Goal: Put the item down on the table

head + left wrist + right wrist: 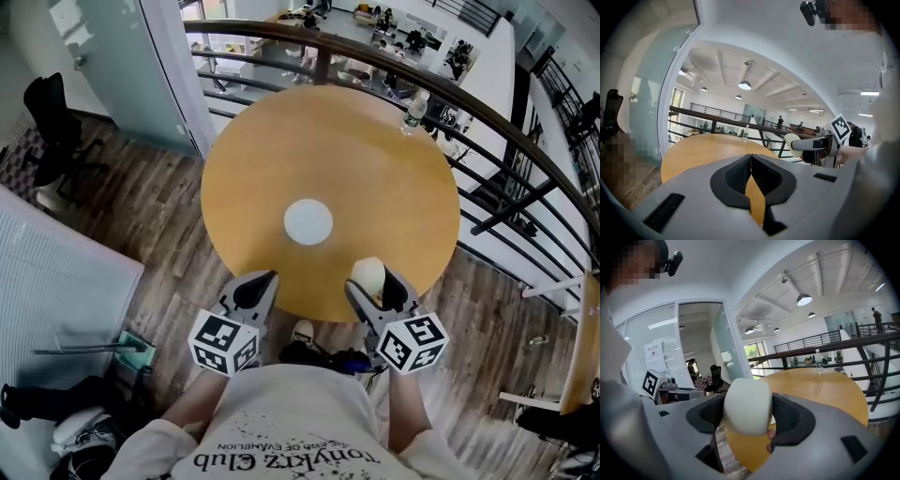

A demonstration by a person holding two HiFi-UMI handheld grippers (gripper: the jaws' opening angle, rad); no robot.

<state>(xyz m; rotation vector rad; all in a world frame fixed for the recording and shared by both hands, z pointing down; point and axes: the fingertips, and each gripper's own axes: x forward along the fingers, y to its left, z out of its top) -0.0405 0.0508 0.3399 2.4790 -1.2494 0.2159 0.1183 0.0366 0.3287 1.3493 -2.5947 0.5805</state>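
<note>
- The item [746, 406] was a smooth, cream-white lump with rounded corners, plain and unmarked.
- The right gripper [747, 414] was clamped on its two sides, holding it over the table's [328, 155] near edge.
- The left gripper [751, 161], jaws pressed together on nothing, was also at the table's near edge.
- A white disc [308, 222] lay at the table's centre.

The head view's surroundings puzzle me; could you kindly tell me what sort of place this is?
Probably an open-plan office mezzanine: a dark metal railing overlooks desks below, and a black office chair stands by a glass partition, near the round wooden table.
</note>
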